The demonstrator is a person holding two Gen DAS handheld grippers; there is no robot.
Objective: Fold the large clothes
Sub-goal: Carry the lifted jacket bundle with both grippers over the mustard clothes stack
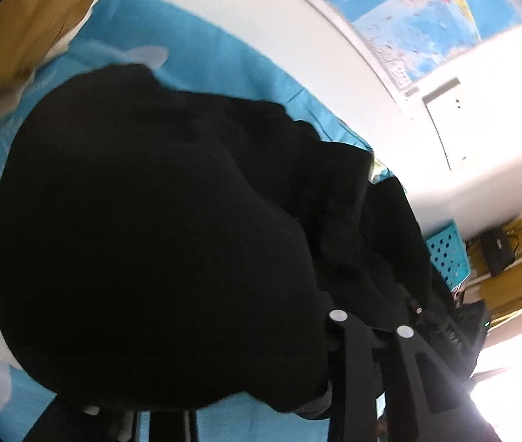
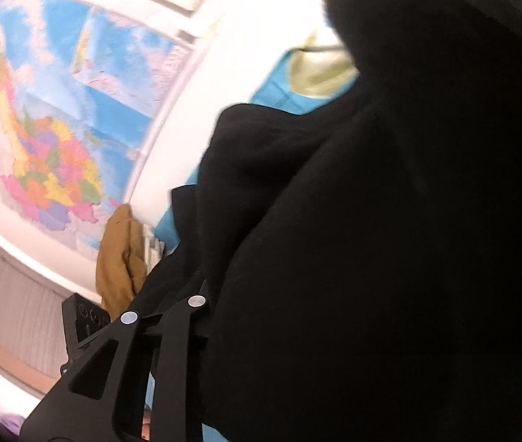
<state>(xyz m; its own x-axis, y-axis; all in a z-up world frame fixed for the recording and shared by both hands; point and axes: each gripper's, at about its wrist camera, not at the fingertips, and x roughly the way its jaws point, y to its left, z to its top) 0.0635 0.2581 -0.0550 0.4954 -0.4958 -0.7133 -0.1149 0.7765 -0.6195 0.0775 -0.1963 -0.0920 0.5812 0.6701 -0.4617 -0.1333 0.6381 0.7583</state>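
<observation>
A large black garment (image 1: 143, 228) hangs lifted over a bed with a turquoise sheet (image 1: 202, 51). It fills most of the left wrist view and the right half of the right wrist view (image 2: 390, 239). My left gripper (image 1: 371, 322) is shut on an edge of the black fabric, its fingers close together with cloth between them. My right gripper (image 2: 161, 309) is also shut on an edge of the same garment, with cloth draped over its tips. The garment's shape and its lower parts are hidden in the dark folds.
A mustard-brown cloth (image 1: 29, 22) lies at the bed's edge and shows in the right wrist view (image 2: 119, 261) too. A map (image 2: 55, 121) hangs on the white wall. A turquoise perforated basket (image 1: 447, 254) and a cluttered yellow table (image 1: 511, 272) stand at the right.
</observation>
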